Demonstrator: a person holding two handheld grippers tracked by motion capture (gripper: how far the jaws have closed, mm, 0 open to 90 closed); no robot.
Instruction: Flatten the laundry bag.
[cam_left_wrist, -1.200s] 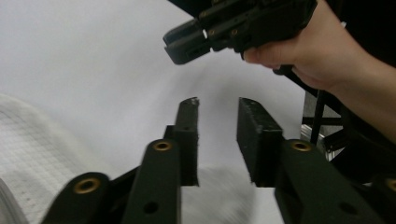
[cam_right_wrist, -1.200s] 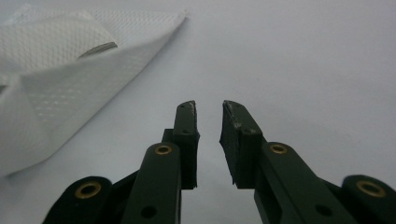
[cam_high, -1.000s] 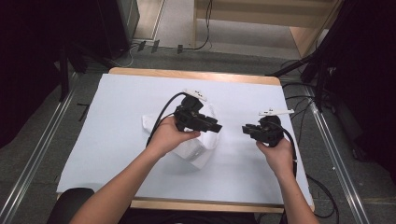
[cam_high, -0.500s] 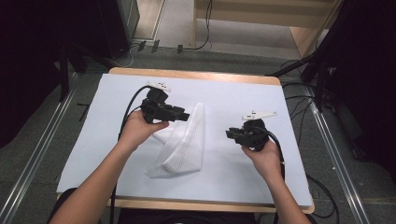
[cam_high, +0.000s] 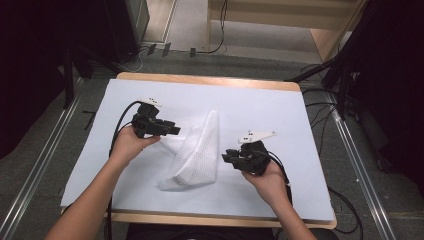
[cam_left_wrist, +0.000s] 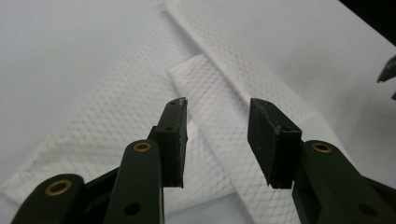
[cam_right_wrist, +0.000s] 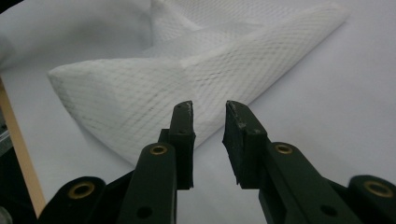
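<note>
The table (cam_high: 100, 150), under a white sheet, carries one thing: a white mesh cloth (cam_high: 197, 152) folded into a long wedge at its middle, running from 12 o'clock down to 6 o'clock. From where I stand both hands flank it. The left gripper (cam_high: 172, 130) sits at the cloth's 10 o'clock, jaws wide apart and empty, aimed over a folded flap. The right gripper (cam_high: 227, 157) sits just beside the cloth's 3 o'clock edge, jaws narrowly parted, holding nothing.

The mesh looks light and slippery, so I reckon a pinch from either side could catch only the top layer and pull the fold open, or drag the whole bundle across the sheet. The left forearm angles in from 7 o'clock, the right from 5 o'clock, wrists low.
</note>
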